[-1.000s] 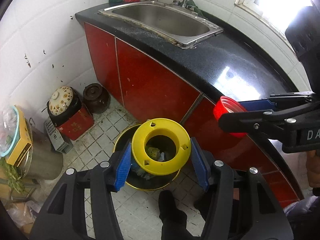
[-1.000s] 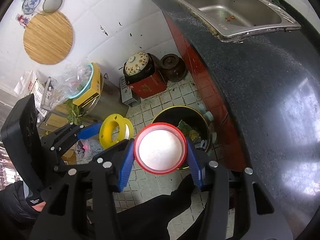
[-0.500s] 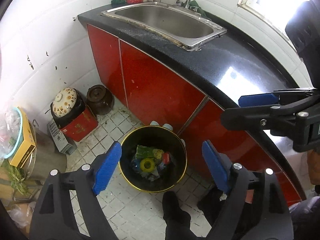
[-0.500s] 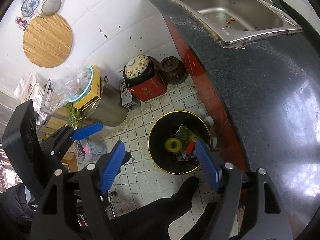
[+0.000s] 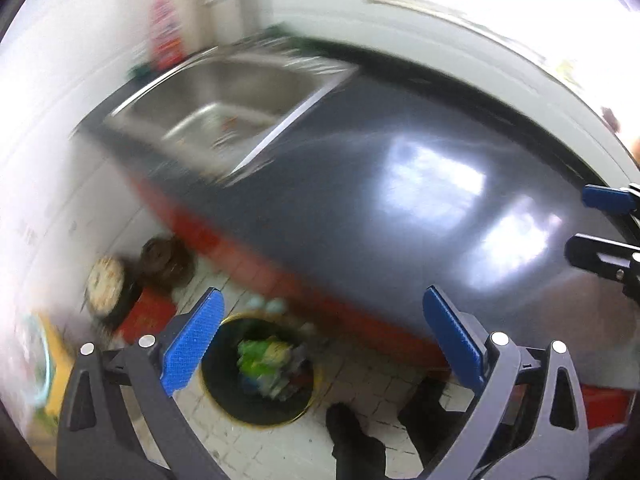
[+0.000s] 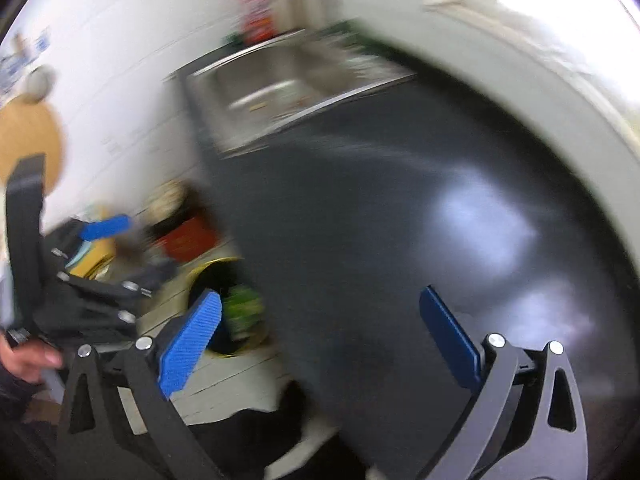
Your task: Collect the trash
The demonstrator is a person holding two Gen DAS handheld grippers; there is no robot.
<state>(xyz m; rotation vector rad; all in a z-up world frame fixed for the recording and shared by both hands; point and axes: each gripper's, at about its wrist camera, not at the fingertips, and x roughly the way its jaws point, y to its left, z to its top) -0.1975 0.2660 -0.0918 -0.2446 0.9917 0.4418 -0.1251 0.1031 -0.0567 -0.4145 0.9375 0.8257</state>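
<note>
Spreading wide, my left tongs (image 5: 323, 340) are opening with nothing between the blue pads (image 5: 192, 342); my right tongs (image 6: 320, 338) are opening likewise, also empty. Both views are smearing with blur.

The trash bin (image 5: 256, 364) is standing upright on the tiled floor (image 5: 280, 448), mouth facing up, at the foot of the red cabinet front (image 5: 304, 300). Green and yellow trash (image 5: 264, 354) is lying inside it; I cannot tell any single piece's long axis through the blur. In the right view the bin (image 6: 218, 280) is showing partly behind the desk edge.

The dark desk (image 5: 360, 184) is filling the middle of both views, with the steel sink (image 5: 240, 100) set into its far end. My other tongs (image 5: 608, 216) are showing at the left view's right edge. A dark shoe (image 5: 352, 436) is standing just beside the bin.
</note>
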